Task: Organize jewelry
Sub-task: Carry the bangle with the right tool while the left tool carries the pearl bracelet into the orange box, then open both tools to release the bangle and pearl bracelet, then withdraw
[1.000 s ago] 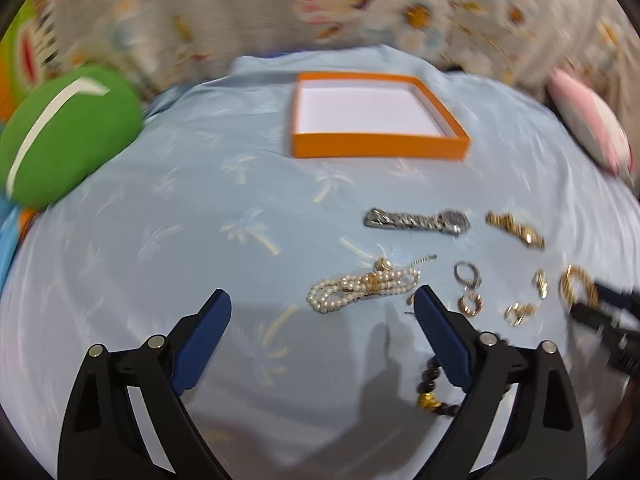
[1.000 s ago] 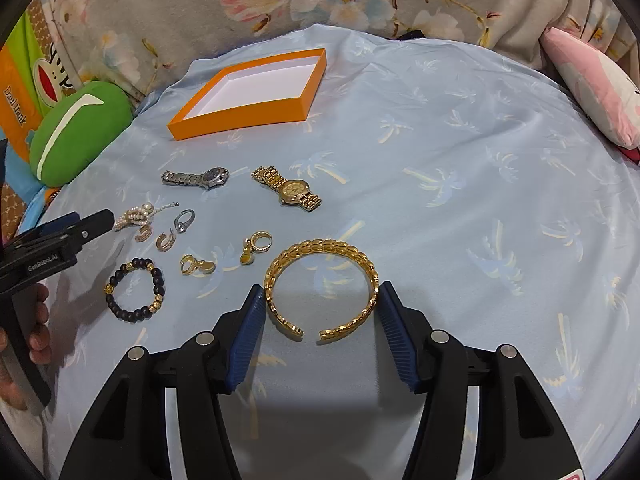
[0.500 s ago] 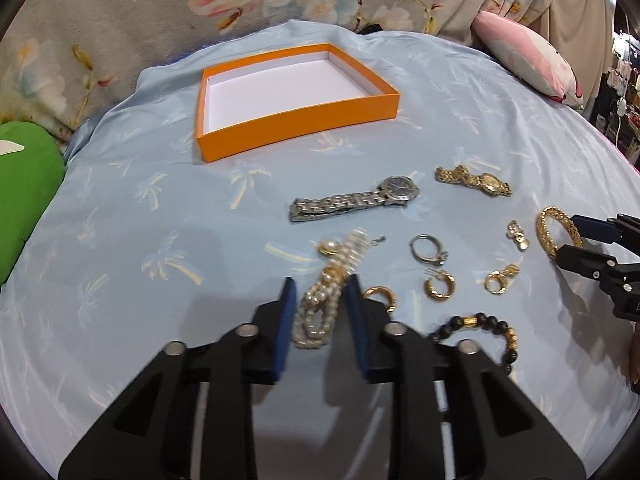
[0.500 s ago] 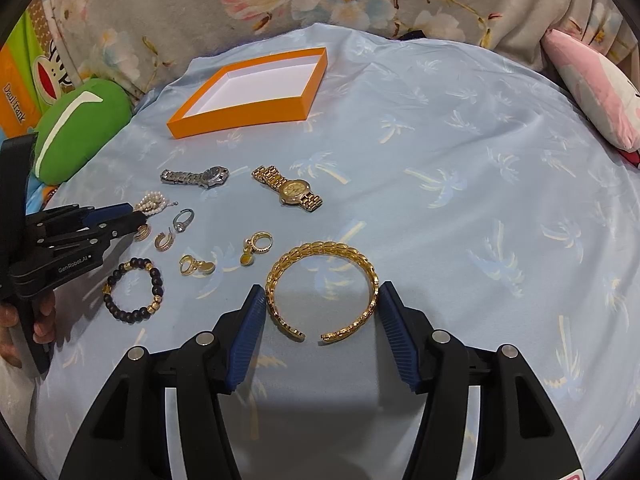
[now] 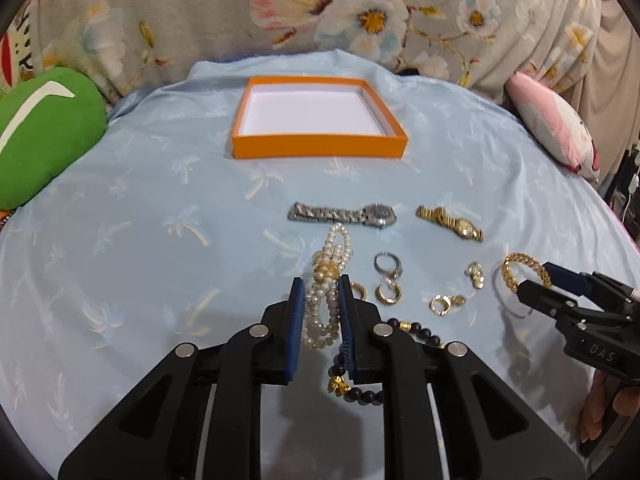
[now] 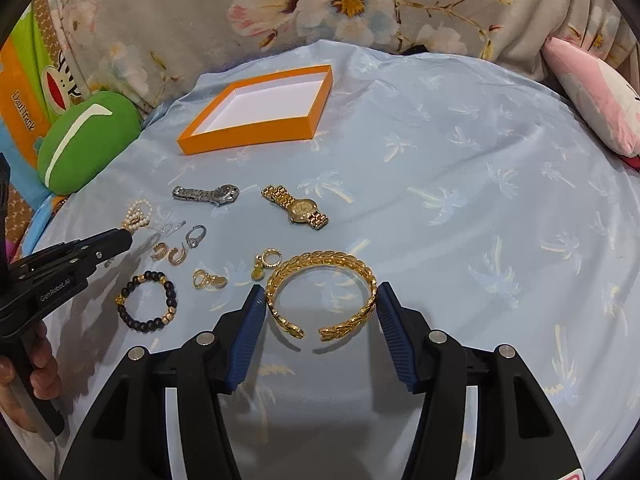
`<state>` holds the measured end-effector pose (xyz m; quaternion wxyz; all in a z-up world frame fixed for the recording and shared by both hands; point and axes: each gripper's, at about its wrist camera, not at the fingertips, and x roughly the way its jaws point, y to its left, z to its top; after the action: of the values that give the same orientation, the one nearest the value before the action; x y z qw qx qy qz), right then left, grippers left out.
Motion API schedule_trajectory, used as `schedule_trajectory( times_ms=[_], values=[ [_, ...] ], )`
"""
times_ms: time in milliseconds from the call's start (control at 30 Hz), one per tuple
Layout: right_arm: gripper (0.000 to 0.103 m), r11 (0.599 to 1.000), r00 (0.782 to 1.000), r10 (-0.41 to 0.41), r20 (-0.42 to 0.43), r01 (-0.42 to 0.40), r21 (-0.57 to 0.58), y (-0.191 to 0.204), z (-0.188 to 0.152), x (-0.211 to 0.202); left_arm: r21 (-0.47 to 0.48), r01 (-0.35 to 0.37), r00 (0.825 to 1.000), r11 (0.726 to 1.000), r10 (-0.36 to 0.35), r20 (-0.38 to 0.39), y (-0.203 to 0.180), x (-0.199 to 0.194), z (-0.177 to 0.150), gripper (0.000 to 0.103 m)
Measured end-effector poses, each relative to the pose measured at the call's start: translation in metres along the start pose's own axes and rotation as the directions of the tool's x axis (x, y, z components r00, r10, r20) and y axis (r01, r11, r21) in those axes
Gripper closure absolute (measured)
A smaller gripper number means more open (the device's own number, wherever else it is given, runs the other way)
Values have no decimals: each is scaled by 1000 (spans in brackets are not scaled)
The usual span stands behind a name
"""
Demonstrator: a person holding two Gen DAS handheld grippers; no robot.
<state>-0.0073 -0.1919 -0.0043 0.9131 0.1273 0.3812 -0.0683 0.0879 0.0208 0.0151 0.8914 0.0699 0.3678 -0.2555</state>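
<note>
My left gripper [image 5: 321, 286] is shut on a white pearl bracelet [image 5: 326, 280] with a gold clasp, held just over the blue cloth; it also shows in the right wrist view [image 6: 138, 216]. My right gripper [image 6: 321, 292] is open, its pads at either side of a gold cuff bangle [image 6: 322, 292] lying on the cloth. The bangle also shows in the left wrist view [image 5: 520, 270]. An empty orange box [image 5: 318, 148] with a white inside stands at the back, also in the right wrist view [image 6: 248, 136].
On the cloth lie a silver watch [image 5: 344, 214], a gold watch [image 5: 450, 222], a dark bead bracelet [image 6: 146, 302], several small rings and earrings [image 5: 388, 276]. A green cushion [image 5: 44, 136] lies far left, a pink cushion [image 5: 552, 128] far right.
My left gripper moved in over the pearl bracelet and closed on it, then turned to face the orange box. My right gripper has stayed open around the gold bangle.
</note>
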Motion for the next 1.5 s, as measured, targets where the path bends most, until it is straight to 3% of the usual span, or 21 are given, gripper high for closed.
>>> schedule_trajectory(
  times_ms=[200,367,600,733,933,1100,1167,1233,1433,1500],
  values=[
    [47,999,997,52,49,-52,-5,4,44,2,-12,-15,998,1000,15,55,2,-12,38,87],
    [47,996,992,80,100,-76,-45,11,107,21,-12,-47,995,999,48,91,6,3,88,87],
    [47,988,982,134,130,-123,-91,26,200,87,-85,-83,992,993,90,86,29,68,167,87],
    [47,983,984,147,100,-135,-121,34,237,134,-94,-95,993,991,101,58,34,117,196,87],
    [47,981,987,160,0,-159,-114,34,258,202,-110,-102,995,989,101,-15,37,188,215,87],
    [46,979,988,141,-65,-149,-139,31,263,228,-150,-101,992,984,88,-91,50,223,210,85],
    [46,975,993,92,-70,-104,-197,37,261,232,-143,-101,992,985,89,-85,50,224,206,85],
    [47,969,996,62,-62,-75,-235,40,258,234,-125,-124,990,984,114,-84,47,222,202,78],
    [47,968,993,94,-74,-108,-225,34,258,227,-122,-139,988,983,128,-89,45,211,187,65],
    [39,970,993,110,-53,-119,-212,32,258,217,-128,-141,987,982,129,-98,45,209,186,63]
  ],
)
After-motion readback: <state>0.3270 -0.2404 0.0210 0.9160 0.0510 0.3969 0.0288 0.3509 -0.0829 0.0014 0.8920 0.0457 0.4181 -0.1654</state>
